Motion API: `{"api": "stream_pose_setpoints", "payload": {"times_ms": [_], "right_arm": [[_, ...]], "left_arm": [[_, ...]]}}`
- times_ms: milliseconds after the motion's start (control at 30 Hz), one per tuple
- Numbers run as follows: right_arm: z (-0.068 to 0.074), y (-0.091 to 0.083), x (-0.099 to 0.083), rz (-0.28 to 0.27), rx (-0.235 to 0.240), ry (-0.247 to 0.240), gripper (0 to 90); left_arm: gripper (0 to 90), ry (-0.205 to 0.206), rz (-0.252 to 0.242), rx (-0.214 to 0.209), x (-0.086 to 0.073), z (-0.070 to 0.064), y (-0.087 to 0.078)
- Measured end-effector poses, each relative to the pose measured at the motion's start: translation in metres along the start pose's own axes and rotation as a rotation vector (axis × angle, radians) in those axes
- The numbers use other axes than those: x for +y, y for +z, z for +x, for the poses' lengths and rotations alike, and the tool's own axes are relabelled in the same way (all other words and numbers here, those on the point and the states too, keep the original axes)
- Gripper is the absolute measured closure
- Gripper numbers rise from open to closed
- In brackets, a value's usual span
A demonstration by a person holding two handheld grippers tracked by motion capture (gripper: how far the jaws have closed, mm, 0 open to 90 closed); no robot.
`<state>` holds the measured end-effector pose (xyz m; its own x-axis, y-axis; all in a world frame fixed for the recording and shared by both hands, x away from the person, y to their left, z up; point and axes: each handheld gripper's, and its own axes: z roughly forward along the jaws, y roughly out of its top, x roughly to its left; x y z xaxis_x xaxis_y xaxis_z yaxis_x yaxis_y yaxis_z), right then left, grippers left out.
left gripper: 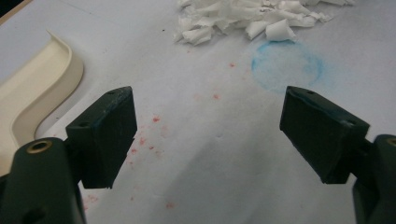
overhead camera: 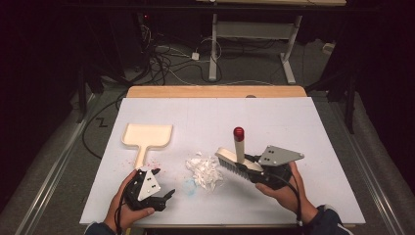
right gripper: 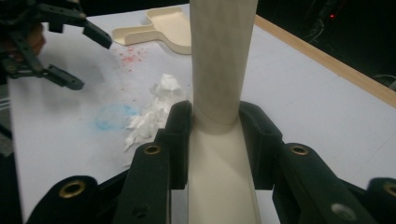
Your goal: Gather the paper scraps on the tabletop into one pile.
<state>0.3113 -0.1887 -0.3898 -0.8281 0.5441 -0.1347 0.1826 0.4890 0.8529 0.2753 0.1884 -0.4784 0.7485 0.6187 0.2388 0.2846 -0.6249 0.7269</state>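
From the high view: pinching the brush at the foot of its handle with the right gripper, bristles down on the table, red-capped handle standing up. Just to the brush's left, a heap of paper scraps; farther left of that, near the spread left gripper, the dustpan with its handle pointing back toward that gripper. Take hold of the dustpan handle first, then set the pan's open edge flat beside the heap, opposite the bristles.

From the left gripper view: spread wide, clasping nothing, hovering low over bare table. Dustpan rim just outside the left jaw, scraps ahead and past a blue ring mark (red specks between the jaws, mere stains by the look of them). Swing toward the pan, centre its handle between the jaws, and close only once both pads face it squarely.

From the right gripper view: clamped tight on the pale handle, a jaw pressed to each side, no slack visible. Scraps ahead and left of the handle, dustpan beyond them. Sweep in short, light strokes with the bristles level, so as not to flick the scraps past the pan; judge the heap likely to scatter under a fast stroke.
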Motion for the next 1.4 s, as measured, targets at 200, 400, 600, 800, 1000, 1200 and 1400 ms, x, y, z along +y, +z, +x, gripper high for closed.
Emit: {"api": "stream_pose_setpoints", "payload": {"times_ms": [200, 400, 600, 800, 1000, 1200, 1400], "right_arm": [[-0.001, -0.025, -0.013, 0.045, 0.018, 0.002, 67.9], [0.011, -0.011, -0.027, 0.102, 0.036, 0.037, 67.9], [0.039, 0.015, -0.014, 0.072, 0.077, -0.006, 67.9], [0.040, 0.015, -0.003, 0.030, 0.075, -0.030, 67.8], [0.026, -0.012, 0.004, -0.056, 0.081, -0.011, 67.8], [0.030, -0.026, -0.005, -0.001, 0.135, -0.031, 67.9], [0.045, -0.008, -0.012, 0.042, 0.228, -0.040, 67.9]], "left_arm": [[17.9, -0.005, -0.001, 0.000, 0.000, -0.001, 0.000], [17.9, 0.001, 0.001, -0.003, 0.001, -0.002, 0.001], [17.9, -0.003, -0.001, -0.007, 0.001, 0.000, 0.003], [17.9, -0.003, -0.005, -0.007, 0.000, 0.000, 0.001], [17.9, -0.008, -0.005, 0.002, 0.000, 0.001, 0.000], [17.9, -0.019, -0.008, 0.008, -0.001, 0.001, -0.001], [17.9, -0.016, -0.007, 0.011, -0.001, 0.001, -0.001]]}}
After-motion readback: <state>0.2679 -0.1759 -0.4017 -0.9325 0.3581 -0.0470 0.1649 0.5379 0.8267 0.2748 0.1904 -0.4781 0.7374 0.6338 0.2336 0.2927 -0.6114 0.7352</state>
